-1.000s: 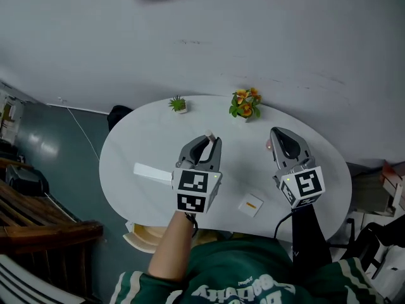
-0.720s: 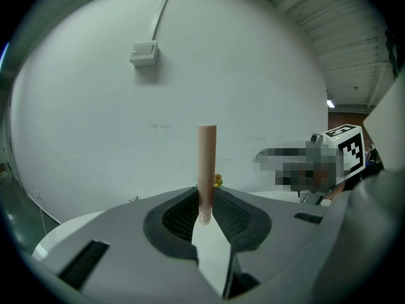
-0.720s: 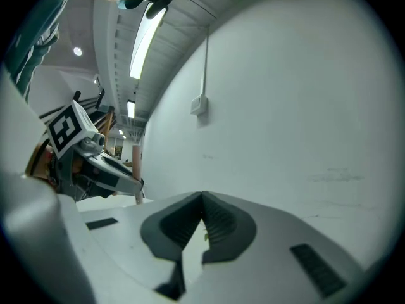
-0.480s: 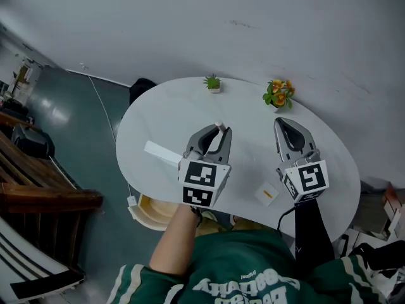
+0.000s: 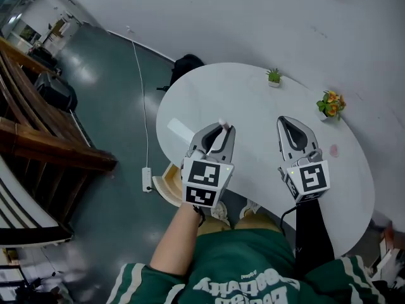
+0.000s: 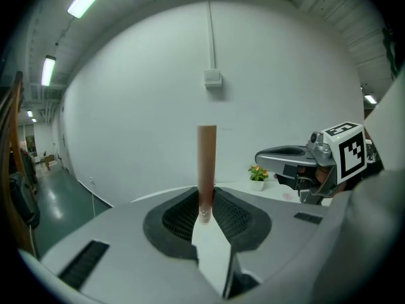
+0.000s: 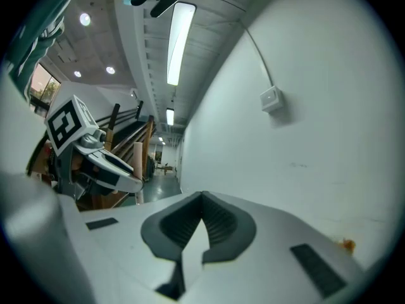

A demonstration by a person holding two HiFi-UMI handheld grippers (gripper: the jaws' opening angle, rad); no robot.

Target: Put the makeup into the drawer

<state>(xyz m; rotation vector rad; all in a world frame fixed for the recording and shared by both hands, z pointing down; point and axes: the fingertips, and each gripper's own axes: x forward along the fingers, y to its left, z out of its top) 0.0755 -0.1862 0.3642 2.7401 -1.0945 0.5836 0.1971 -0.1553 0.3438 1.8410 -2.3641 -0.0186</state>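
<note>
My left gripper (image 5: 218, 133) is shut on a slim pinkish-brown makeup tube (image 6: 206, 170). The tube stands upright between the jaws, and its pale tip (image 5: 221, 126) pokes out above them in the head view. This gripper hangs over the near left part of the white oval table (image 5: 253, 106). My right gripper (image 5: 292, 129) is beside it over the table's near edge, jaws together with nothing between them. Each gripper view also shows the other gripper: the right gripper (image 6: 281, 158) and the left gripper (image 7: 104, 163). No drawer is clearly in sight.
A flat white box (image 5: 180, 130) lies on the table just left of my left gripper. A small green plant (image 5: 273, 76) and a pot of orange flowers (image 5: 331, 104) stand at the far edge. A beige stool (image 5: 166, 183), a floor cable (image 5: 140, 87) and wooden furniture (image 5: 44, 144) are on the left.
The head view has swung left, showing more floor and wooden furniture. Both grippers have shifted left along the table's near edge. The small card with the orange mark has left the view. Both grips are unchanged.
</note>
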